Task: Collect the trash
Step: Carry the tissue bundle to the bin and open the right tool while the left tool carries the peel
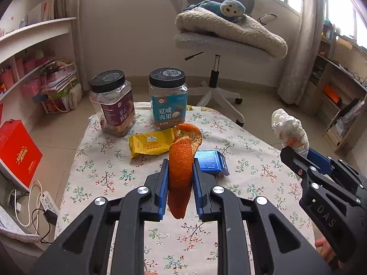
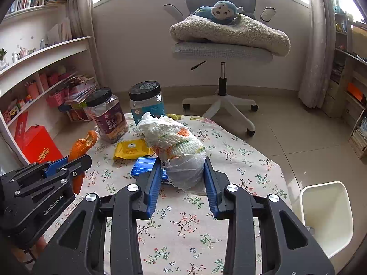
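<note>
Trash is held in both grippers above the round table [image 1: 110, 167] with its flowered cloth. Orange peel [image 1: 181, 160], a long curled strip, is clamped upright between the blue pads of the left gripper [image 1: 180, 167], its lower end hanging below the pads and its upper end curling back over the table. The right gripper [image 2: 183, 171] is closed on a crumpled wad of white tissue [image 2: 176, 146] stained orange and green, which sticks out forward past the fingertips. Both grippers are raised clear of the cloth, side by side. Lying on the table beneath them are a yellow wrapper [image 1: 149, 145] and, just beside it, a blue packet [image 1: 212, 161]. Behind those stand two black-lidded jars, a purple-labelled jar [image 1: 113, 105] and a blue-labelled jar [image 1: 168, 102], near the far edge. A white bin [image 2: 325, 217] sits on the floor at the table's right side.
</note>
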Action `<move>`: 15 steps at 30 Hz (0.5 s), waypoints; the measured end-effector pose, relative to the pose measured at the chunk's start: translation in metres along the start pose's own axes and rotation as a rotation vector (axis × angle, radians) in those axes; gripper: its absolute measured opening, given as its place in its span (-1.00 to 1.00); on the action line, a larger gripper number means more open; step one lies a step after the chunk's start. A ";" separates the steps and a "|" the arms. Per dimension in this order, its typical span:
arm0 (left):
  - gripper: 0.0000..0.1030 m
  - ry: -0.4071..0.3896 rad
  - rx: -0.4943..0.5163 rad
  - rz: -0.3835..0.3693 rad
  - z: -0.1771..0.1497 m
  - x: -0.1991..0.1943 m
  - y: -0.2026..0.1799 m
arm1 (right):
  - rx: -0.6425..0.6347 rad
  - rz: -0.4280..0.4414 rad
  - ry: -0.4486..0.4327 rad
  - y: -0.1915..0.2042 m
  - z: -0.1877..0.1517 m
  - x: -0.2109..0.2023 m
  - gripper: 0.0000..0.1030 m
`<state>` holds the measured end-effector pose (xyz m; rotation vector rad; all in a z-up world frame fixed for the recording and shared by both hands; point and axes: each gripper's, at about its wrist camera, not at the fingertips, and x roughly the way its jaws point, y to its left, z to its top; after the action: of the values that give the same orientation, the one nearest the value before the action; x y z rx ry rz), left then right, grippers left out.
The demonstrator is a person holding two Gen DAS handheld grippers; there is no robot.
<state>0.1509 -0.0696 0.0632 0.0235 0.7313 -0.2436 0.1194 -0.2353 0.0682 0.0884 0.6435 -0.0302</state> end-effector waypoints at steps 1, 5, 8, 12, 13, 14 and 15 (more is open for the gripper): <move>-0.62 -0.002 0.003 -0.003 0.000 0.000 -0.003 | 0.001 -0.005 -0.004 -0.002 0.000 -0.002 -0.36; -0.62 -0.006 0.015 -0.019 0.002 -0.001 -0.016 | 0.004 -0.034 -0.023 -0.012 0.000 -0.011 -0.36; -0.62 -0.009 0.030 -0.034 0.003 -0.002 -0.028 | 0.016 -0.056 -0.031 -0.024 0.000 -0.017 -0.36; -0.62 -0.015 0.054 -0.052 0.004 -0.003 -0.047 | 0.030 -0.098 -0.046 -0.040 -0.001 -0.027 -0.35; -0.62 -0.017 0.060 -0.055 0.004 -0.004 -0.052 | 0.036 -0.108 -0.049 -0.046 -0.001 -0.030 -0.35; -0.62 -0.019 0.065 -0.060 0.004 -0.004 -0.056 | 0.043 -0.116 -0.051 -0.051 -0.002 -0.033 -0.35; -0.62 -0.020 0.069 -0.064 0.003 -0.003 -0.061 | 0.050 -0.124 -0.051 -0.057 -0.002 -0.036 -0.35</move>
<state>0.1369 -0.1283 0.0719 0.0629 0.7046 -0.3297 0.0866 -0.2924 0.0841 0.0959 0.5964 -0.1680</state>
